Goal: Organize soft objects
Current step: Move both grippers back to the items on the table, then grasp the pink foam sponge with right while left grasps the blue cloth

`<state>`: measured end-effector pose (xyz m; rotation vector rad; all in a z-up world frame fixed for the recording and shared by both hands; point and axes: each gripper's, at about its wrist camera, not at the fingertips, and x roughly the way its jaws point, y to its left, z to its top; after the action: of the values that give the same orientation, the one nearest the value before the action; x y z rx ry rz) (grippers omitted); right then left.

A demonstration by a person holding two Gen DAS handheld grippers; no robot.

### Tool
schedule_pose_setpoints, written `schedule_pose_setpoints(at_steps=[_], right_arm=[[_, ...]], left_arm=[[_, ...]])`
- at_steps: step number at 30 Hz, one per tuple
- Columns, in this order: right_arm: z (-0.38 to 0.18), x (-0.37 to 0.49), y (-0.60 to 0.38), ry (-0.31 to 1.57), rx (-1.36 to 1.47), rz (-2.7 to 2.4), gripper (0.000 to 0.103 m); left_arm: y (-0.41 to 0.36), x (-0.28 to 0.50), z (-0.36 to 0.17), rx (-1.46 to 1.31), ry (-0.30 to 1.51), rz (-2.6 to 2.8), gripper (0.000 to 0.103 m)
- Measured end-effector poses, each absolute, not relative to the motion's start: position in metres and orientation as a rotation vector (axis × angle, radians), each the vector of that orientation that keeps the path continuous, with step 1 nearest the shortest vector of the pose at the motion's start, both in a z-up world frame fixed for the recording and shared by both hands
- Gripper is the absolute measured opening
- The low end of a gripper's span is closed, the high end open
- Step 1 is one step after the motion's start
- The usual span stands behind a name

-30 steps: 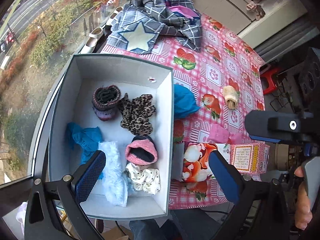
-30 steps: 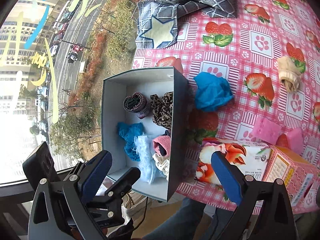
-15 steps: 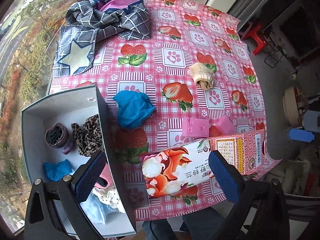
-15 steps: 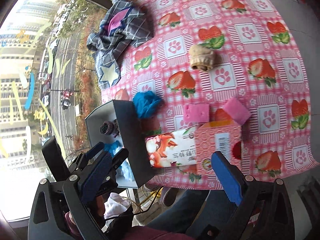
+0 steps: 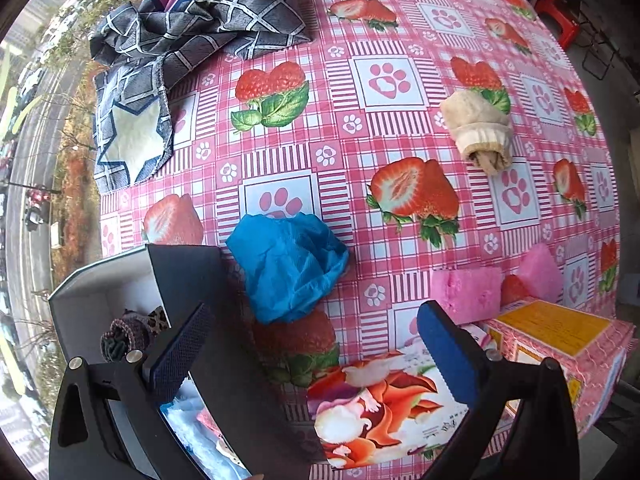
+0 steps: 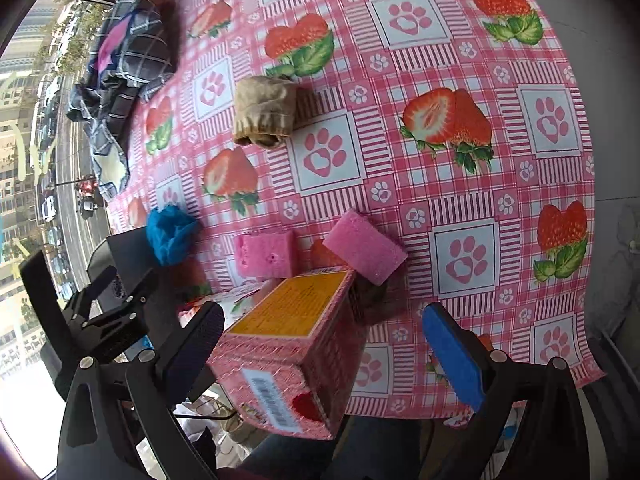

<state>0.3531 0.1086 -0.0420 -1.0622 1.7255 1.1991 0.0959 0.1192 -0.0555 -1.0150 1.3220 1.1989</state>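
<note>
A crumpled blue cloth (image 5: 290, 266) (image 6: 170, 232) lies on the strawberry tablecloth beside the grey box (image 5: 120, 276), which holds several soft items. Two pink sponges (image 5: 466, 290) (image 6: 364, 250) rest near a pink carton (image 6: 296, 340). A rolled beige sock (image 5: 478, 130) (image 6: 264, 112) lies farther out. My left gripper (image 5: 312, 352) is open, hovering just short of the blue cloth, over the box's right wall. Over the pink carton hangs my right gripper (image 6: 324, 352), open and holding nothing.
A grey checked garment with a star patch (image 5: 192, 36) (image 6: 124, 60) is heaped at the far left corner. A tissue pack with a fox print (image 5: 384, 404) lies at the near edge. The table edge (image 6: 592, 240) drops off to the right, beside a window.
Both grippers have swung right, away from over the box toward the table's middle. The left one now faces the blue cloth; the right one looks over the carton and sponges. Both stayed open.
</note>
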Motion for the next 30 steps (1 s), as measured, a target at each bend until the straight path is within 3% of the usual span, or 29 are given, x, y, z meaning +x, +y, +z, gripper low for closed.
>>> schedule_pose_setpoints(at_steps=[7,18,22,30], right_arm=[[-0.107,0.353,0.127,1.728,-1.222,1.159,0.100],[-0.159,0.331,0.127,1.663,-1.463,1.180,0.100],[-0.168,0.324,0.122,1.523,-1.566,1.165,0.100],[-0.169,0.386,0.129,1.513,-1.411,1.080,0.100]], left_arm=[[0.147,0.096,-0.096,-1.080,1.410,1.227,0.103],[0.153,0.093,-0.138,-1.247,1.455,1.218,0.103],[0.153,0.088,-0.150,-1.374,1.388,1.202,0.103],[0.154,0.109,-0.133,-1.369,1.223,1.149,0.102]])
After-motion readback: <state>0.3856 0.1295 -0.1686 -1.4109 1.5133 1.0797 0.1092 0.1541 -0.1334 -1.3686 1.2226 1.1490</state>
